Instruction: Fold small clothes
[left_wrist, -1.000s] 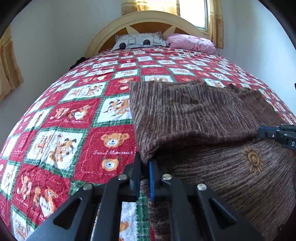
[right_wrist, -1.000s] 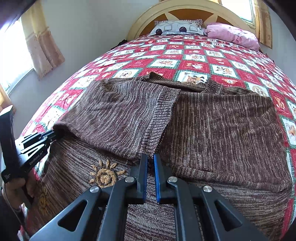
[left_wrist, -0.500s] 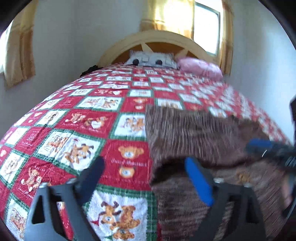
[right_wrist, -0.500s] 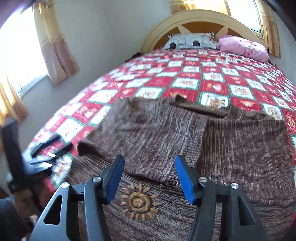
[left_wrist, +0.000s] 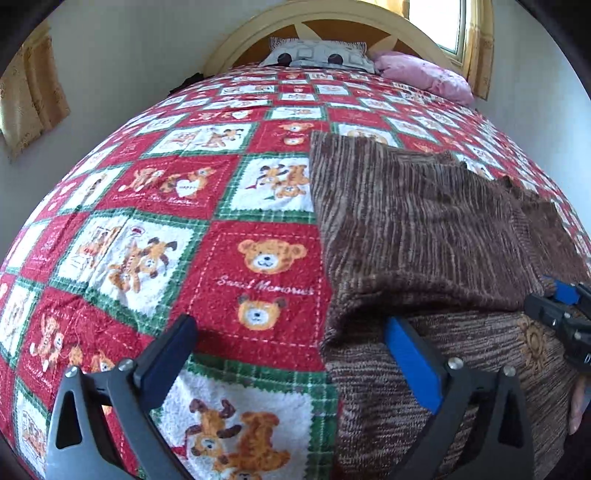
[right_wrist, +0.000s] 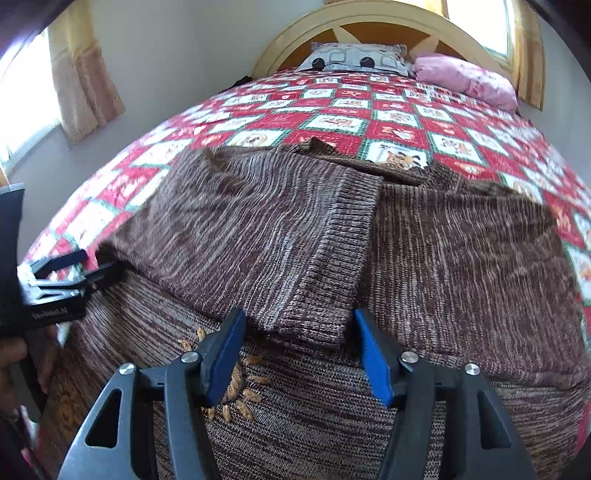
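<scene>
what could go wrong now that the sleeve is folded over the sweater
1. The folded brown knit sleeve has its cuff lying between the right gripper jaws, which are opening; pulling away could catch it and undo the fold.
2. The left gripper straddles the fold's puffy, unflattened corner, which may spring open.
3. The brown sweater lies on a soft red teddy-bear quilt; dragging could bunch both.

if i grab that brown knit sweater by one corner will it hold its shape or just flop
Likely flop: the brown knit sweater drapes limply over the quilt, and its folded sleeve sags at the edge. The coarse knit looks grippy rather than slippery and probably stretches if lifted by one corner.
</scene>
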